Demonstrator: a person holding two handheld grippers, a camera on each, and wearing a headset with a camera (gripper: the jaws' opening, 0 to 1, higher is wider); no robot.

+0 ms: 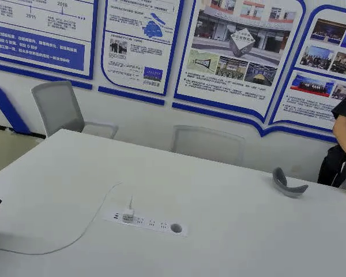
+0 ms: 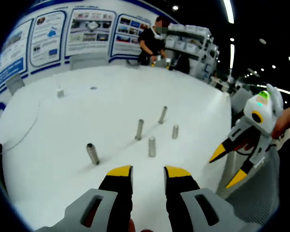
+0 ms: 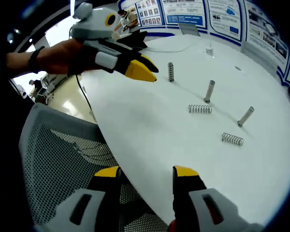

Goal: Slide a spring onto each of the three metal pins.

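Farthest left in the left gripper view stands the dressed pin [image 2: 92, 153], a spring already coiled round it, on the white worktop [image 2: 63, 116]. To its right stand two bare pins, the near pin [image 2: 139, 129] and the far pin [image 2: 163, 115]. Just right of each lies a loose spring, the near spring [image 2: 152, 146] and the far spring [image 2: 175, 131]. Both are flat on the worktop and apart from their pins.

The left tongs [image 2: 147, 171] are apart and empty. The near spring lies straight ahead of them, a touch right, with its long axis running roughly away from them. Farthest right, the right tongs [image 2: 226, 169] are also apart and empty, off the worktop's edge above a mesh chair [image 3: 63, 154].

By my reading one pin of three is done. The left tongs are the nearer to the near spring. A grip across its coils looks natural, then it would need tipping upright over the near pin.
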